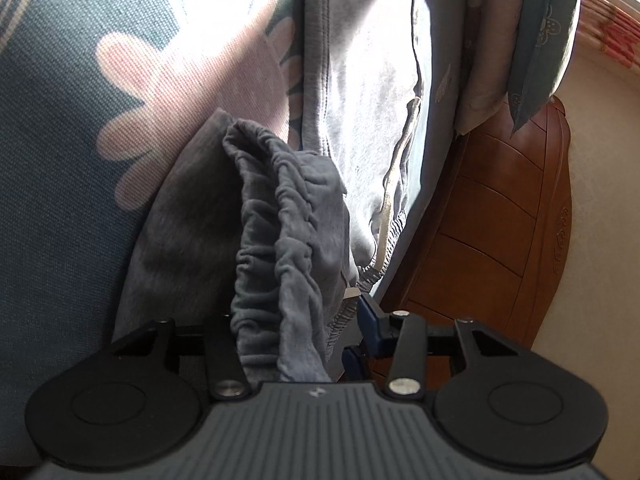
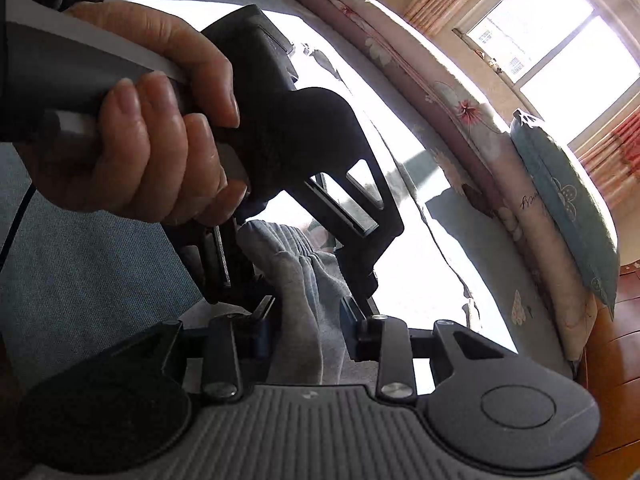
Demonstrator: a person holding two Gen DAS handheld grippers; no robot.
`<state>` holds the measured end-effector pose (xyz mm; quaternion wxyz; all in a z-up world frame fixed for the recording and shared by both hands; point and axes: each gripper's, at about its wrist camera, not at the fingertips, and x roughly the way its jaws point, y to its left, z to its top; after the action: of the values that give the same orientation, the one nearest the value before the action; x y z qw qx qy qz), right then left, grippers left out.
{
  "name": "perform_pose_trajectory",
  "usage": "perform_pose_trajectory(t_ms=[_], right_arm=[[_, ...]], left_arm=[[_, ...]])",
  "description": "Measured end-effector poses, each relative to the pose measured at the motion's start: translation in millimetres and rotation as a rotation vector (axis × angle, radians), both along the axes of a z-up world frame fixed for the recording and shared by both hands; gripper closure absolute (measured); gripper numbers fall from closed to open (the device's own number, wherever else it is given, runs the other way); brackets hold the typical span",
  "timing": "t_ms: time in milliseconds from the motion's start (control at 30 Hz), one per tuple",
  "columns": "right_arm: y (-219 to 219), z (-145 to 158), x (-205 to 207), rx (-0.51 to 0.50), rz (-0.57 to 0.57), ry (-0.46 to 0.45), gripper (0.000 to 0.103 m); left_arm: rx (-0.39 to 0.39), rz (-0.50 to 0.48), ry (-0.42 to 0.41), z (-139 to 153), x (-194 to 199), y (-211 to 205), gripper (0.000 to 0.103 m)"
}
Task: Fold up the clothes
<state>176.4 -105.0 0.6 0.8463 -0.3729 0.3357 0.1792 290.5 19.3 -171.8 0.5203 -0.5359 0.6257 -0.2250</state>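
Ribbed grey gripper housing with two black round hinge discs fills the bottom of both wrist views.

Left wrist view: left gripper (image 1: 294, 344) has a gathered elastic waistband of grey cotton trousers (image 1: 280, 240) bunched between its jaws. The right blue-padded finger (image 1: 370, 320) shows; the left one is hidden behind the cloth, so whether the pads press on it cannot be told. The jaws stand partly closed. The trousers lie on a blue bedsheet with pink flower print (image 1: 80, 160), legs running away into overexposed sunlight. A brown carved wooden headboard (image 1: 500, 220) shows at right.

Right wrist view: right gripper (image 2: 308, 320) straddles the same grey fabric (image 2: 304, 288); a gap is visible between cloth and the right pad, so it is partly spread and not pinching. Just ahead of it, a person's hand (image 2: 140, 120) grips the handle of the left gripper (image 2: 296, 256), seen only here.

Seen only in this view: a window (image 2: 552, 40) with pink-striped curtains (image 2: 616, 152).

A teal pillow with white flower outlines (image 2: 568, 208) and a folded pale floral quilt (image 2: 460, 128) carry cursive script, too small to read. The bed's middle is blown out white.
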Motion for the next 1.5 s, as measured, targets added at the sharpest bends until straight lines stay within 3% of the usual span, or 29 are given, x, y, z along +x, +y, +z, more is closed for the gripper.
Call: perform_pose_trajectory(t_ms=[167,233,300,400,533,800,1000,1200,1400,1500], right_arm=[[-28,2,-9,-0.004,-0.093,0.043,0.058],[-36,2,-9,0.000,-0.124,0.054,0.057],[-41,1,-9,-0.005,-0.152,0.063,0.057],[-44,6,-9,0.028,-0.170,0.069,0.057],[-47,18,-13,0.147,-0.202,0.108,0.057],[-57,33,-20,0.231,-0.288,0.101,0.053],[-57,46,-5,0.318,-0.343,0.079,0.049],[-59,34,10,0.353,-0.451,0.156,0.049],[-49,24,14,0.345,-0.449,0.207,0.049],[-42,22,16,0.352,-0.440,0.228,0.049]], left_arm=[[0.105,-0.053,-0.058,10,1,5,0.068],[0.148,-0.065,-0.087,16,0,8,0.075],[0.189,-0.073,-0.113,23,-1,10,0.088],[0.248,-0.087,-0.154,34,-1,15,0.092],[0.318,-0.106,-0.195,49,2,29,0.093],[0.443,-0.131,-0.250,80,-2,75,0.093],[0.597,-0.118,-0.311,100,-10,121,0.093],[0.762,-0.115,-0.336,112,-9,172,0.093],[0.937,-0.087,-0.322,119,-8,215,0.093],[0.985,-0.054,-0.303,123,-11,240,0.093]])
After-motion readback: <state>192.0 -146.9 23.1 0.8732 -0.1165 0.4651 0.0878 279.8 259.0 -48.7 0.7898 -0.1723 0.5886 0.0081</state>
